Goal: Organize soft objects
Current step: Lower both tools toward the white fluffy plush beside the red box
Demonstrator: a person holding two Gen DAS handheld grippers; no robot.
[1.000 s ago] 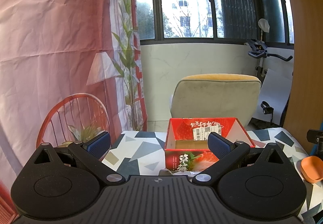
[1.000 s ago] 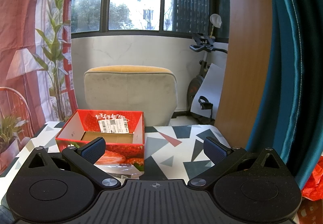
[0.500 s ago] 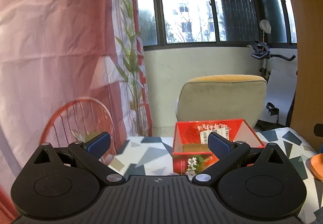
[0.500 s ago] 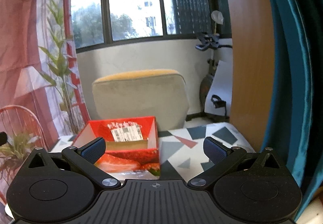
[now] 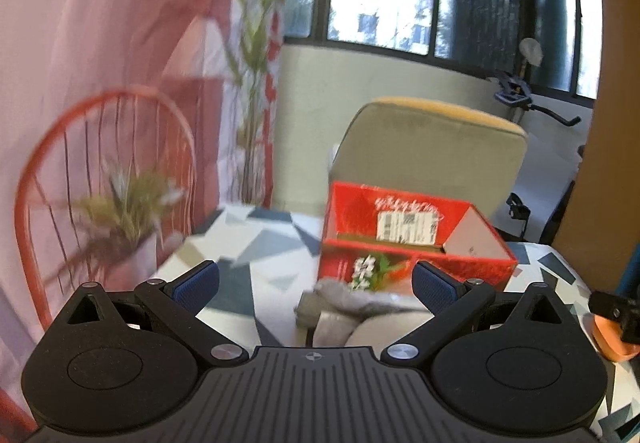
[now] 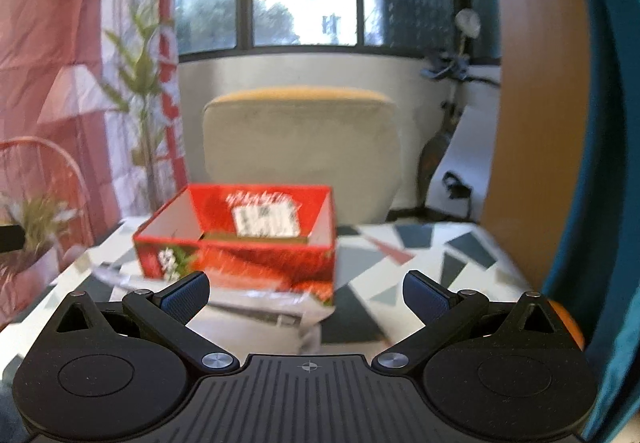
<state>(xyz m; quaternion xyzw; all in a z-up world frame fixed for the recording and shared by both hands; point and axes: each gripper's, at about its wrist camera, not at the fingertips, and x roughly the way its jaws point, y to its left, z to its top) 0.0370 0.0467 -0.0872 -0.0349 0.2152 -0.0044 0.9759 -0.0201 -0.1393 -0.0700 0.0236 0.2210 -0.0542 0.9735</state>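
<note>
The left tool (image 5: pixel 315 279) has its two blue-padded fingers spread wide and grips nothing. Between them, at about 12 o'clock and low in the view, lies a soft grey bundle (image 5: pixel 344 297), blurred, probably folded cloth or socks, resting on the patterned worktop (image 5: pixel 256 243). It touches or lies just beside the near wall of the red strawberry box (image 5: pixel 412 243), which stands open-topped at 1 o'clock with a white label on its inner far wall. At 3 o'clock, at the worktop's edge, an orange object (image 5: pixel 612 339) shows partly behind a black part; I cannot tell what it is.

The right tool (image 6: pixel 306 289) is likewise spread wide and holds nothing. The red strawberry box (image 6: pixel 240 243) sits at 11 o'clock from it, and a crinkled clear plastic wrapping (image 6: pixel 264 307) lies in front of the box, between the fingers. Motion blur hides its contents. A beige chair (image 6: pixel 300 147) stands behind the worktop (image 6: pixel 420 263) at 12 o'clock, below the windows.
</note>
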